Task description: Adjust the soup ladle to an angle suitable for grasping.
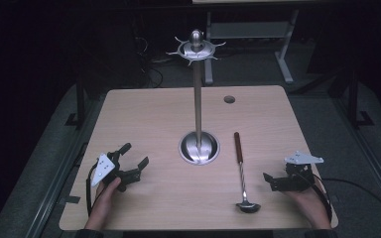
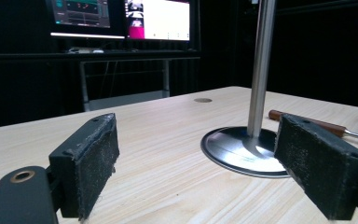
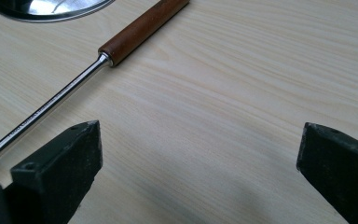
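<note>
Both tongs, left (image 1: 135,154) and right (image 1: 269,181), gape empty on the desk (image 1: 144,109), ladle (image 1: 242,173) lying between them, nearer the right.

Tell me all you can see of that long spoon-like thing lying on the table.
It is a slim metal ladle with a reddish-brown wooden handle. It lies flat on the pale wooden table, to the right of the round base of the tall shiny metal stand. The handle points away from the person and the small dark bowl lies near the table's front edge. The thin steel shaft looks polished. Nothing touches it; the right claw sits open just beside it.
</note>
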